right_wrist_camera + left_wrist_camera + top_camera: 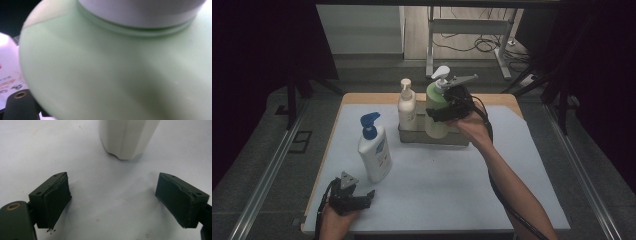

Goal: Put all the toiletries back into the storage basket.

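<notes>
A pale green pump bottle (437,107) with a white pump head is held upright at the far middle of the table, my right gripper (447,112) shut on its body from the right. Its base overlaps the front wall of a grey tray (462,137). In the right gripper view the green bottle (112,75) sits very close, with its white collar (140,10) at the top. My left gripper (362,199) rests at the near left, open. Its view shows the left gripper (120,202) with nothing between the wide jaws, and the base of a white bottle (127,137) just ahead.
A cream pump bottle (406,107) stands in the tray's left end. A white bottle with a blue pump (374,150) stands on the pale mat (452,185) at the near left. Metal rails run along both sides of the table.
</notes>
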Demonstrator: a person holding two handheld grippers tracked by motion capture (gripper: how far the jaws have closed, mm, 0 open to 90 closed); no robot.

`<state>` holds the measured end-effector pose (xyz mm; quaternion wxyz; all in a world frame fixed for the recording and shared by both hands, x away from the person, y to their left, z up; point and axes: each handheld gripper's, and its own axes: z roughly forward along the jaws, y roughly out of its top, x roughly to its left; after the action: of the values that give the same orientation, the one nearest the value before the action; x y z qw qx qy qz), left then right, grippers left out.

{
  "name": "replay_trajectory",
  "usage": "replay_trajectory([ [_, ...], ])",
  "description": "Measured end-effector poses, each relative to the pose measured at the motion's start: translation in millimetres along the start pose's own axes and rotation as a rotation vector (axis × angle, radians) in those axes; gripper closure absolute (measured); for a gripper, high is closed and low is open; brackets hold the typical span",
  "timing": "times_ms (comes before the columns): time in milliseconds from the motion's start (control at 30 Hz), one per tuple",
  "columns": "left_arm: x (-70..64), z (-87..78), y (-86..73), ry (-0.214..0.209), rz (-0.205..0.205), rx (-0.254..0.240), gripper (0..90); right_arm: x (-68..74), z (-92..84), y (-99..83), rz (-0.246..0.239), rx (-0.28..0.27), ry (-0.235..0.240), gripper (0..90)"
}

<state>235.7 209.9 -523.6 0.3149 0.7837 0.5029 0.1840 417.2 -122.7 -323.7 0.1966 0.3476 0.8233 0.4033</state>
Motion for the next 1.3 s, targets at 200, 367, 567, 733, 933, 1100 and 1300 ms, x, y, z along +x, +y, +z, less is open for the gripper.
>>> replay_trajectory([
  [200,0.0,0.0,0.0,0.0,0.0,0.0,11.9,-6.3,8.7,4.3,0.003,-0.006,-0.024,12.5],
  [367,0.0,0.0,0.0,0.0,-0.001,0.0,11.9,-12.5,15.8,5.7,0.016,-0.004,-0.048,12.6],
  [567,-0.1,0.1,0.0,0.001,-0.001,-0.001,11.9,-20.1,25.6,5.9,0.03,-0.004,-0.069,12.6],
  [733,0.0,0.0,0.0,-0.001,-0.001,-0.001,11.9,-23.8,34.6,3.2,0.035,-0.001,-0.079,12.6],
  [933,0.0,-0.2,-0.1,-0.001,-0.001,0.002,11.9,-26.0,44.1,-2.8,0.031,0.015,-0.086,12.5],
  [1100,0.0,-0.2,-0.1,-0.001,-0.001,0.002,11.9,-26.4,51.2,-8.3,0.033,0.03,-0.08,12.5],
  [1300,0.0,-0.2,-0.1,-0.001,-0.001,0.002,11.9,-24.1,59.2,-14.5,0.035,0.051,-0.063,12.5],
])
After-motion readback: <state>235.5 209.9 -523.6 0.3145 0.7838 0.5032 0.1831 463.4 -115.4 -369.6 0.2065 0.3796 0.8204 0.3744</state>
